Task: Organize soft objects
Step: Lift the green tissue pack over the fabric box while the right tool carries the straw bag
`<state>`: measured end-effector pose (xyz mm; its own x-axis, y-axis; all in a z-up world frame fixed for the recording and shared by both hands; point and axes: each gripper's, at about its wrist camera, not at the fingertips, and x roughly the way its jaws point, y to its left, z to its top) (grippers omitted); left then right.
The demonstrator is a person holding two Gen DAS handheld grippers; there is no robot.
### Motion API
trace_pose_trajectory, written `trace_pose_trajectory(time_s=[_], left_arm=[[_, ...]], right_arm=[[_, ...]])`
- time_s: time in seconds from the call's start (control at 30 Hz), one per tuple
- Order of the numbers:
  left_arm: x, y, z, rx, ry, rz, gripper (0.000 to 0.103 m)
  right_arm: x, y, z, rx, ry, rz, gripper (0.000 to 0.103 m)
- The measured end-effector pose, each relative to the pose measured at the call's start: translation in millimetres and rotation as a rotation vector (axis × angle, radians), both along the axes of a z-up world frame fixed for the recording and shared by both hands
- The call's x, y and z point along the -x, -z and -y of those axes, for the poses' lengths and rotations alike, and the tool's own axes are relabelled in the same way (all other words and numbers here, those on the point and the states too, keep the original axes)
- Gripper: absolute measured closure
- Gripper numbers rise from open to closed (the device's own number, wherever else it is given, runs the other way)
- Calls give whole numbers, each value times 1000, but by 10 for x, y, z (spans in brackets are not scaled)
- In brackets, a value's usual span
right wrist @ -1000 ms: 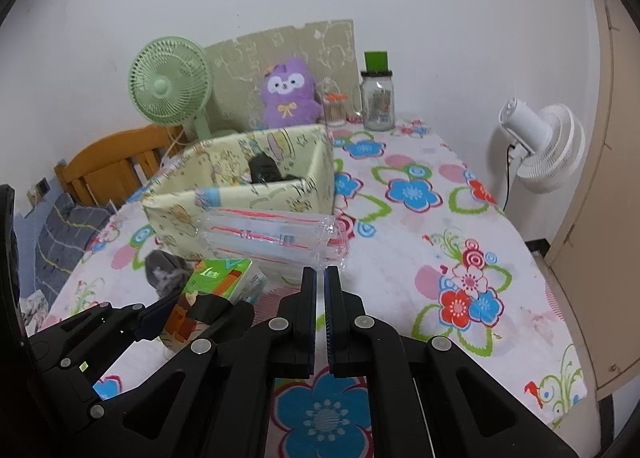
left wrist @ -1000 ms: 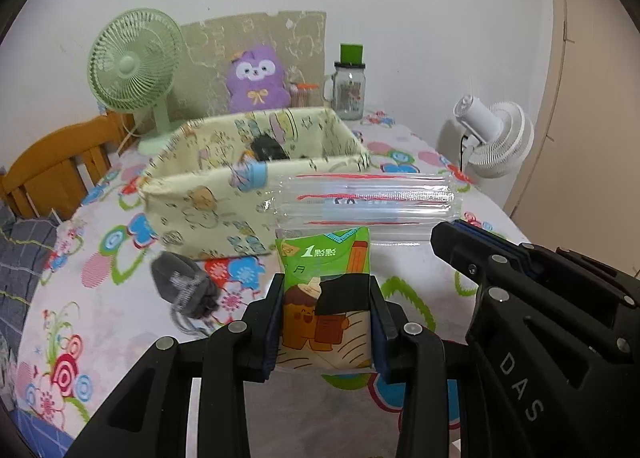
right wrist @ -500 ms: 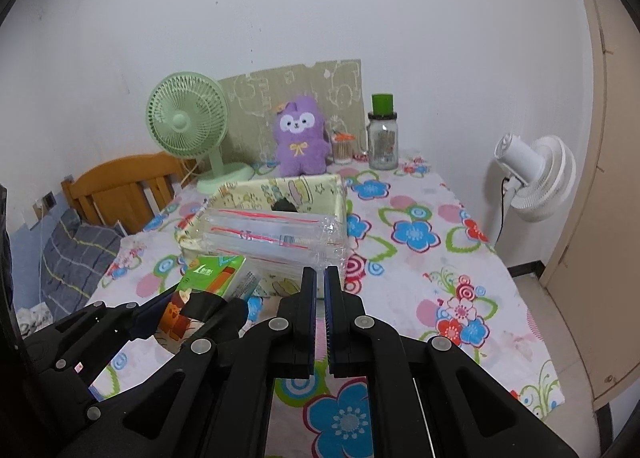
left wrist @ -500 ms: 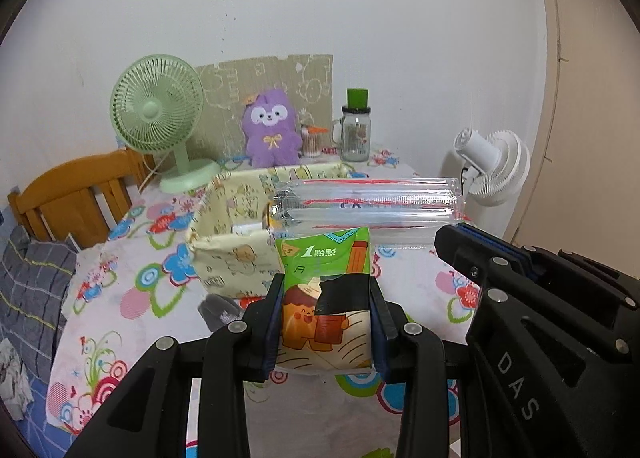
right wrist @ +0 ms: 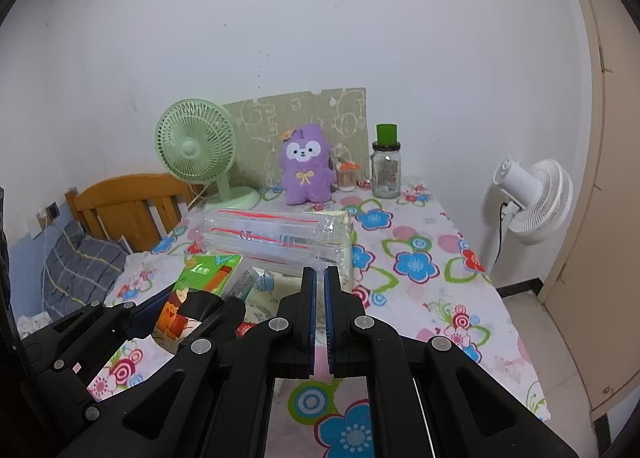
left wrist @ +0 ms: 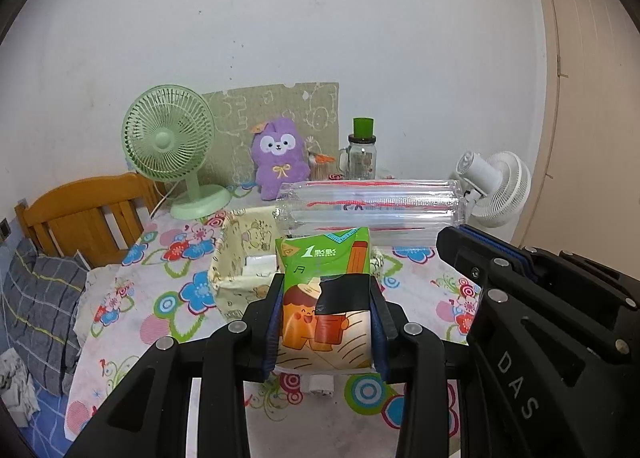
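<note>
Left wrist view, bottom centre: the left gripper (left wrist: 326, 318) is clamped on a green tissue pack (left wrist: 325, 298), both blue pads pressed against its sides. The pack carries a white "1" followed by small characters that cannot be read, a pencil drawing and an orange cartoon figure. A black patch covers part of its front. At lower right of that frame, the right gripper (left wrist: 452, 238) shows the letters "DAS" on its black body.

Right wrist view, bottom centre: the right gripper's fingers are closed to a narrow slit on the near edge of a clear air-cushion bag (right wrist: 276, 236). The bag has red lines and a barcode label; its digits are too small to read. Both items are held above the table, over the patterned fabric basket (left wrist: 240, 254), which sits mid-frame on the floral tablecloth (right wrist: 420, 258). Something white lies inside the basket; what it is cannot be told.

At the far table edge, from left to right: a green desk fan (left wrist: 170, 142), a purple plush toy (left wrist: 278, 156) and a glass jar with green lid (left wrist: 362, 150). A white fan (right wrist: 532, 198) stands right of the table.
</note>
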<state>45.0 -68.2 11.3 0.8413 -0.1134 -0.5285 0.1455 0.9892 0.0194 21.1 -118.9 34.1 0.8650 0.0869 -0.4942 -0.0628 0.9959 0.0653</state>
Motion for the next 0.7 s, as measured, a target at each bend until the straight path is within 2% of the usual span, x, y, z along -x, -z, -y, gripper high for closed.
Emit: trace_pose_trajectory(time_s=[0.33,0.7], left_arm=[[-155,-26,-71,3,-6,-2,66],[-521,-45,-135,2,-11,-14,66]], right_arm=[[-182,-37,-62,1,-5,-7,96],[-599,-24,-118,-8,-22,-28,96]])
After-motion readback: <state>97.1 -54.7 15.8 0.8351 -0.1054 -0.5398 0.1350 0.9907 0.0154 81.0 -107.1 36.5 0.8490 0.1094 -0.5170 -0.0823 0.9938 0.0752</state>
